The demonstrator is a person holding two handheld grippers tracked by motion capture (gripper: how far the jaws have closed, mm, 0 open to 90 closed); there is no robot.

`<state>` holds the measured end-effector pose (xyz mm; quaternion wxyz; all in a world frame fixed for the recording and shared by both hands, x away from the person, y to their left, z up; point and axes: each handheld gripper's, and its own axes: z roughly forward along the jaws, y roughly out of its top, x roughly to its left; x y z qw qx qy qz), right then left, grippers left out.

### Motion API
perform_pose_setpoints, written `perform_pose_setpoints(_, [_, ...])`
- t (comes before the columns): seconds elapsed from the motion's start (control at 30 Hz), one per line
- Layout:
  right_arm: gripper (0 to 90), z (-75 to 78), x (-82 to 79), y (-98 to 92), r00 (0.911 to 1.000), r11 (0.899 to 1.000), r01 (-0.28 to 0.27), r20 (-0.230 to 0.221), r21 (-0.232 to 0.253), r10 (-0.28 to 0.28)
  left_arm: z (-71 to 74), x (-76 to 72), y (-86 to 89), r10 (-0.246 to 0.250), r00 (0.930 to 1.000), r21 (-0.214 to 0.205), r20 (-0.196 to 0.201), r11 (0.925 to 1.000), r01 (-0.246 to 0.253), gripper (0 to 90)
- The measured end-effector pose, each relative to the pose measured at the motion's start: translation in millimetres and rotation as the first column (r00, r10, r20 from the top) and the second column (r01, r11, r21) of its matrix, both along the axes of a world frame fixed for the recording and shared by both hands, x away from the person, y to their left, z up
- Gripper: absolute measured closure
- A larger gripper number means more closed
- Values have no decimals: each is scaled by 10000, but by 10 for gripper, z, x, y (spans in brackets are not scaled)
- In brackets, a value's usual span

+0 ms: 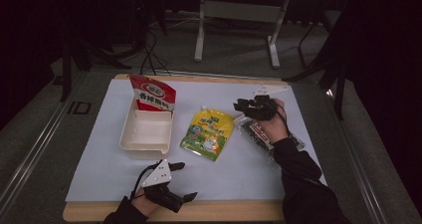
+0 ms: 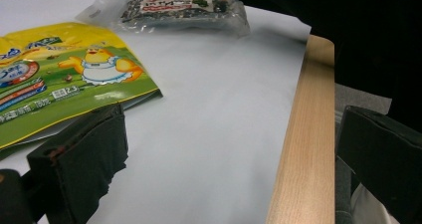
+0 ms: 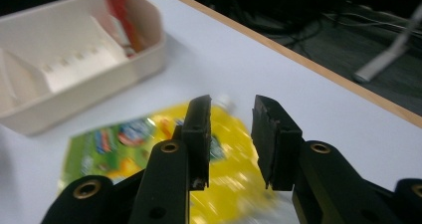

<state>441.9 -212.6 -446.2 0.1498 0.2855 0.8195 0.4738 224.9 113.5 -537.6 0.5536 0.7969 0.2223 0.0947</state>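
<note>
Right gripper [image 1: 242, 104]: I see its 2 jaws parted by a narrow gap with nothing between them, hovering near the spout end of the yellow pouch [image 1: 208, 133].
Left gripper [image 1: 185, 181]: spread wide and empty, resting at the near edge of the table [image 1: 224, 211].
Yellow pouch: flat on the white sheet [image 1: 239, 174], between the cream tray [image 1: 130, 144] and the dark snack bag [image 1: 260, 134], just beside the tray.
Red packet [image 1: 152, 93]: stands upright at the tray's far end.
Risk 1: I judge the narrow jaws could skid off the slick flat pouch and only push it toward the tray.
Risk 2: a pinch near the spout may let the pouch swing and knock the red packet over.
Risk 3: my forearm lies over the dark snack bag and could drag it.
Surface: white sheet on a wooden tabletop, smooth, little friction.
Room: dim, grey floor, cables and a desk frame [image 1: 239, 15] behind.
</note>
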Motion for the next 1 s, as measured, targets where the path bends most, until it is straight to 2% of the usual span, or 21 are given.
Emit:
perform_pose_setpoints(0.1, [734, -14, 2, -147, 9996, 9994, 296, 18, -201, -296, 6, -1, 2, 3, 10000, -8, -5, 10000, -3, 13])
perform_pose_setpoints(0.13, [772, -32, 10, -325, 9978, 9976, 660, -62, -230, -661, 11, 1, -3, -20, 10000, 10, 35, 10000, 20, 13])
perform_pose_setpoints(0.17, [772, -32, 10, -325, 9978, 9976, 660, -62, -230, -661, 11, 1, -3, -20, 10000, 10, 35, 10000, 20, 13])
perform_pose_setpoints(0.2, [796, -56, 15, -461, 9956, 9951, 939, -30, -317, -941, 13, 3, -9, -50, 10000, -10, 59, 10000, 50, 13])
perform_pose_setpoints(0.27, [816, -97, 27, -613, 9914, 9908, 1292, -157, -404, -1299, 12, 3, -12, -79, 10000, -12, 47, 10000, 79, 13])
perform_pose_setpoints(0.33, [853, -155, 44, -755, 9860, 9842, 1629, -253, -689, -1650, 11, 1, -15, -78, 10000, -8, 59, 10000, 78, 13])
perform_pose_setpoints(0.37, [853, -155, 44, -755, 9860, 9842, 1629, -253, -689, -1650, 11, 2, -16, -92, 9999, -15, 59, 10000, 92, 13])
perform_pose_setpoints(0.4, [900, -238, 78, -913, 9788, 9763, 1966, -402, -901, -2008, 14, 3, -18, -96, 9999, 2, 48, 10000, 96, 13])
perform_pose_setpoints(0.57, [900, -437, 139, -1186, 9599, 9584, 2574, -815, -1233, -2683, 14, 11, -33, -134, 9999, 70, 16, 9999, 134, 12])
perform_pose_setpoints(0.6, [900, -437, 139, -1186, 9599, 9584, 2574, -815, -1233, -2683, 9, 11, -37, -132, 9999, 69, 9, 9999, 132, 12])
perform_pose_setpoints(0.63, [900, -527, 164, -1286, 9514, 9501, 2788, -944, -1399, -2931, 4, 14, -39, -125, 9999, 67, -25, 9999, 125, 13])
perform_pose_setpoints(0.73, [900, -617, 201, -1405, 9382, 9359, 3106, -1043, -1664, -3299, 1, 17, -41, -101, 9999, 86, -40, 9999, 102, 12])
perform_pose_setpoints(0.77, [900, -617, 201, -1405, 9382, 9359, 3106, -1043, -1664, -3299, 1, 17, -41, -101, 9999, 86, -40, 9999, 102, 12])
perform_pose_setpoints(0.8, [900, -676, 233, -1486, 9269, 9236, 3366, -1083, -1833, -3593, 0, 19, -40, -84, 10000, 70, -52, 9999, 84, 13])
perform_pose_setpoints(0.9, [900, -747, 273, -1544, 9161, 9112, 3539, -1184, -2107, -3831, 0, 19, -39, -78, 10000, 113, -42, 9999, 78, 13])
perform_pose_setpoints(0.93, [900, -747, 273, -1544, 9161, 9112, 3539, -1184, -2107, -3831, 1, 15, -41, -70, 10000, 108, -38, 9999, 70, 13])
perform_pose_setpoints(0.97, [900, -798, 292, -1565, 9090, 9025, 3630, -1247, -2319, -3977, 3, 9, -39, -68, 10000, 120, -26, 9999, 68, 13])
perform_pose_setpoints(1.0, [900, -819, 297, -1572, 9053, 9005, 3651, -1355, -2361, -4025, 3, 9, -39, -68, 10000, 120, -26, 9999, 68, 13])
